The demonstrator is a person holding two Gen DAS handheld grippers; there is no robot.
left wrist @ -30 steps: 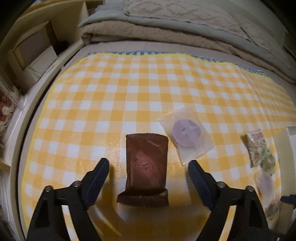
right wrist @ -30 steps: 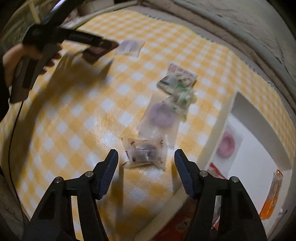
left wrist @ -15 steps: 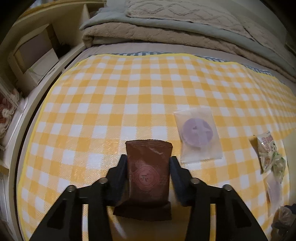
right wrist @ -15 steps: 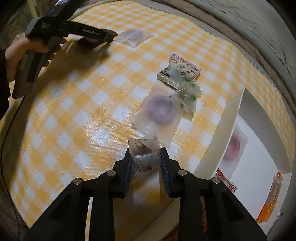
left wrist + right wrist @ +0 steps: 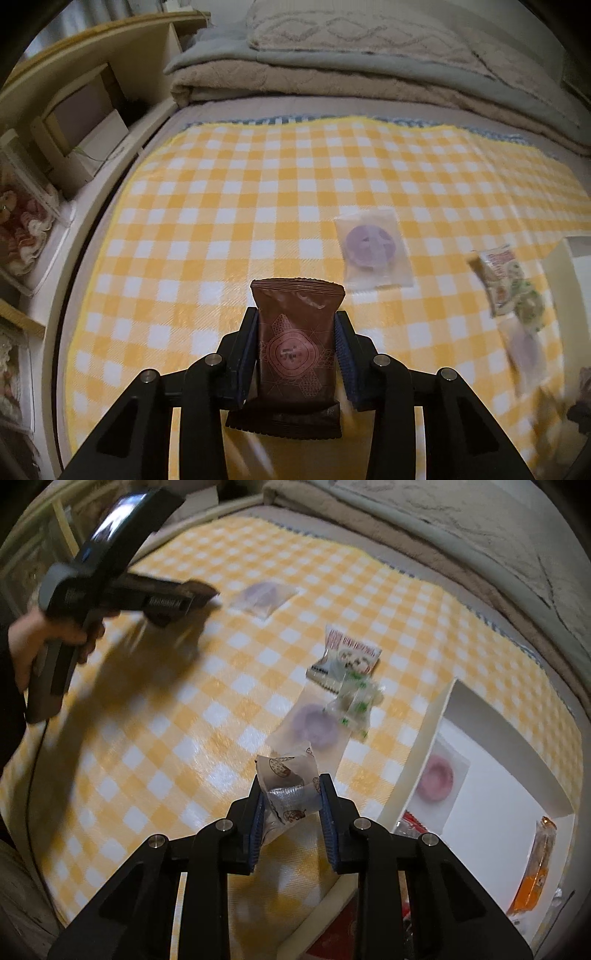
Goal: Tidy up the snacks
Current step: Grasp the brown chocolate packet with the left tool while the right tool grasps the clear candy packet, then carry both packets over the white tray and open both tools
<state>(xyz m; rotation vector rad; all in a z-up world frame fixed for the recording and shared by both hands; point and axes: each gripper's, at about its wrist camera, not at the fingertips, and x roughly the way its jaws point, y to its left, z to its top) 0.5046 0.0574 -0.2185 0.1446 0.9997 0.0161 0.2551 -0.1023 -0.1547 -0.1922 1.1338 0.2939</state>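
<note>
the left gripper (image 5: pixel 295 347) is closed down on a brown snack packet (image 5: pixel 295 354), both blue-padded fingers pressed against its long sides, the packet upright between them with its crimped top edge pointing far. it appears to be held above the yellow checked cloth (image 5: pixel 207 229). the packet is dark reddish brown with a round emblem printed in the middle.

the right gripper (image 5: pixel 291 805) pinches a small clear wrapper printed with cookies (image 5: pixel 290 786), crumpled between the fingers; it seems raised off the cloth.

on the cloth, a clear sachet with a purple disc (image 5: pixel 371 247) lies to the far right of the brown packet. further right a white and red packet (image 5: pixel 345 657) touches a green-printed clear wrapper (image 5: pixel 354 701), which overlaps a second purple-disc sachet (image 5: pixel 314 723). at the right, a white box (image 5: pixel 495 790) holds a pink-disc sachet (image 5: pixel 437 779) and an orange packet (image 5: pixel 537 867).
</note>
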